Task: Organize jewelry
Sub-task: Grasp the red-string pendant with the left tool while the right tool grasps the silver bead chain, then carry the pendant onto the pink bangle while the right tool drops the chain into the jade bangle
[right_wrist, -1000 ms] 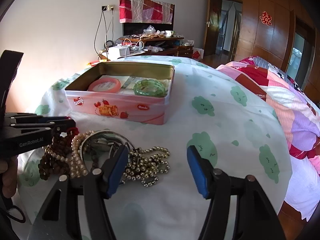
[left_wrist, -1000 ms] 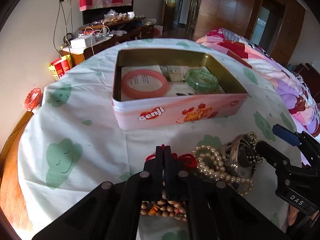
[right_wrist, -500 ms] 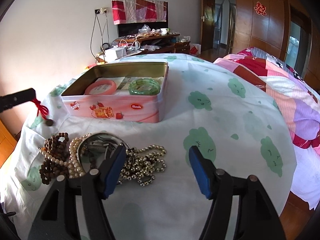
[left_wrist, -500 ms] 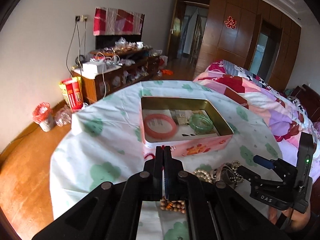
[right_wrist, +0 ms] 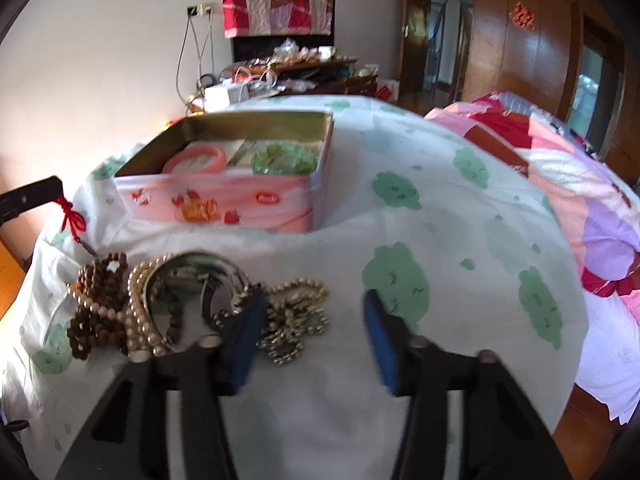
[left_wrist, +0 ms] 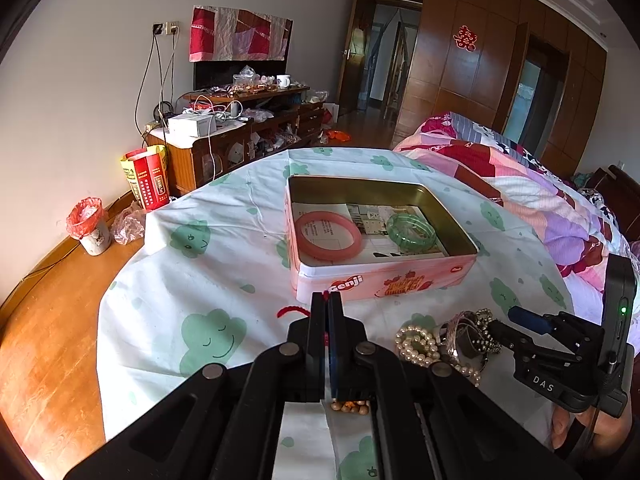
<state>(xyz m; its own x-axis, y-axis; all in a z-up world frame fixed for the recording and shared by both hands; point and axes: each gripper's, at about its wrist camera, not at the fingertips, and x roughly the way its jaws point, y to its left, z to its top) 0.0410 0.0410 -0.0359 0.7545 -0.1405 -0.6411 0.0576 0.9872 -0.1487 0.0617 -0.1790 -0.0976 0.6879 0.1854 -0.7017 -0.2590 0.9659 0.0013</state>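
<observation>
A pink tin box (left_wrist: 384, 280) stands on the table with a pink bangle (left_wrist: 328, 236) and a green bangle (left_wrist: 410, 232) inside; it also shows in the right wrist view (right_wrist: 224, 204). My left gripper (left_wrist: 328, 304) is shut on a red cord (left_wrist: 294, 312), lifted above the table; the cord (right_wrist: 72, 216) hangs from its tip. A jewelry pile lies in front: wooden beads (right_wrist: 96, 304), pearl strand (right_wrist: 140, 312), gold chain (right_wrist: 296, 320). My right gripper (right_wrist: 312, 336) is open just above the pile.
The round table carries a white cloth with green clouds (left_wrist: 208, 336). A bed with a pink quilt (left_wrist: 540, 200) is at the right. A cluttered cabinet (left_wrist: 240, 128), a red bag and a small bin (left_wrist: 90, 228) stand by the left wall.
My left gripper has risen and pulled back with the red cord. My right gripper has moved in lower and closer over the pile, still open.
</observation>
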